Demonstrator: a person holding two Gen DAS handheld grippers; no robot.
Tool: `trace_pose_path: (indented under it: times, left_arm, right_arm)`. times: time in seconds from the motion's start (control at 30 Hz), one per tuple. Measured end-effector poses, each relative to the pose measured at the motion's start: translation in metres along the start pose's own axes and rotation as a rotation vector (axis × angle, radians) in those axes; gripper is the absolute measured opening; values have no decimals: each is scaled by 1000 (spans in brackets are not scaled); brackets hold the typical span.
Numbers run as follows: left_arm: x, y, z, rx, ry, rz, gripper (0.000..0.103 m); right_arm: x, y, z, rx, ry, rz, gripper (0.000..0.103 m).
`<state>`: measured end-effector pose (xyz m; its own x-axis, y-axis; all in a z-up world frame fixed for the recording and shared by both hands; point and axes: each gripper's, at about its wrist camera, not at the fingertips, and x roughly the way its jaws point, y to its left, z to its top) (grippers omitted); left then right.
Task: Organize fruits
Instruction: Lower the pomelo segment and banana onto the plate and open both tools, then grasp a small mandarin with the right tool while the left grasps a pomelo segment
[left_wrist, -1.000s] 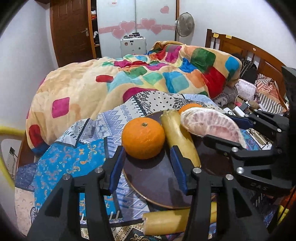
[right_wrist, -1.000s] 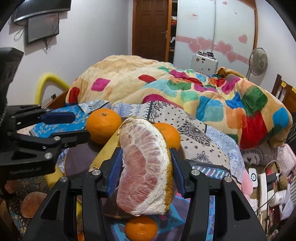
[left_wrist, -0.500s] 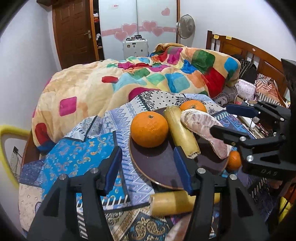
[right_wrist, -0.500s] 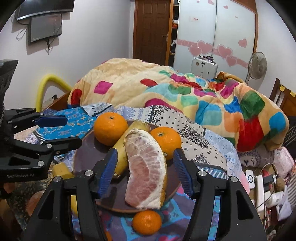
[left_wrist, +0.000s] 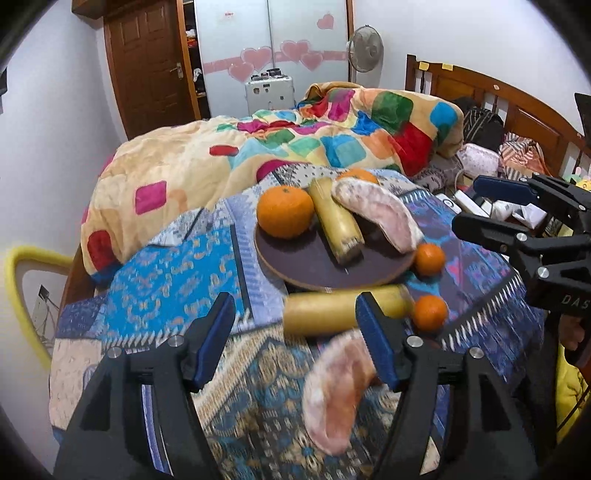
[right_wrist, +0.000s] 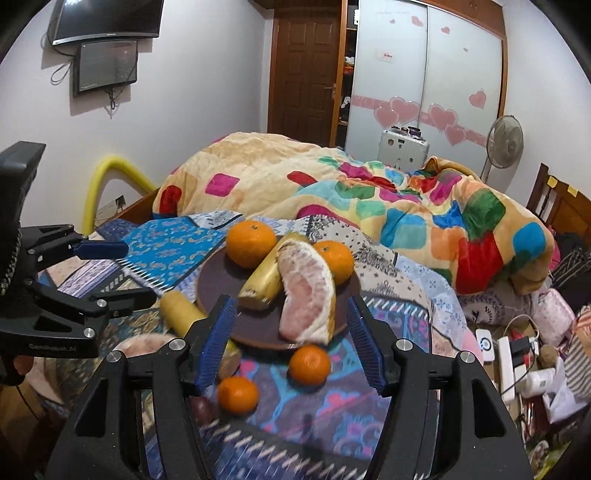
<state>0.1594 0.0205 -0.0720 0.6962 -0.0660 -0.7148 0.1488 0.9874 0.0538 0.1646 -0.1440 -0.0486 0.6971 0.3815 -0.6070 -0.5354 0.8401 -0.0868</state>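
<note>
A dark round plate (left_wrist: 306, 264) (right_wrist: 258, 332) on the patterned cloth carries a big orange (left_wrist: 284, 211) (right_wrist: 251, 243), a banana piece (left_wrist: 336, 225) (right_wrist: 264, 277), a peeled pomelo segment (left_wrist: 376, 218) (right_wrist: 306, 295) and a second orange (right_wrist: 334, 258). Off the plate lie two small oranges (right_wrist: 309, 364) (right_wrist: 237, 394), another banana piece (left_wrist: 343, 310) and another pomelo segment (left_wrist: 340, 395). My left gripper (left_wrist: 295, 332) hangs back over the loose fruit, its jaws opening, pads touching nothing. My right gripper (right_wrist: 291, 332) is open in front of the plate, gripping nothing.
A bright patchwork quilt (right_wrist: 369, 195) is heaped on the bed behind the plate. Chargers, bags and clutter (right_wrist: 517, 354) crowd the right side by the wooden headboard (left_wrist: 498, 99). A yellow padded rail (right_wrist: 99, 184) stands at the left.
The right gripper has let go of the pomelo segment, which now lies on the plate. Both grippers have drawn back from the plate with wider jaws, bringing the loose fruit into view.
</note>
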Motion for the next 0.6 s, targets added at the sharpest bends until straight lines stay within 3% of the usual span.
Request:
trace_pose_path:
  times: [0.33, 0.6]
  left_arm:
    - [-2, -13, -38, -5, 59, -8, 69]
    - [21, -11, -57, -12, 111, -12, 69]
  right_arm:
    - [-13, 12, -28, -5, 22, 23, 59]
    - [12, 12, -55, 25, 107, 55, 59]
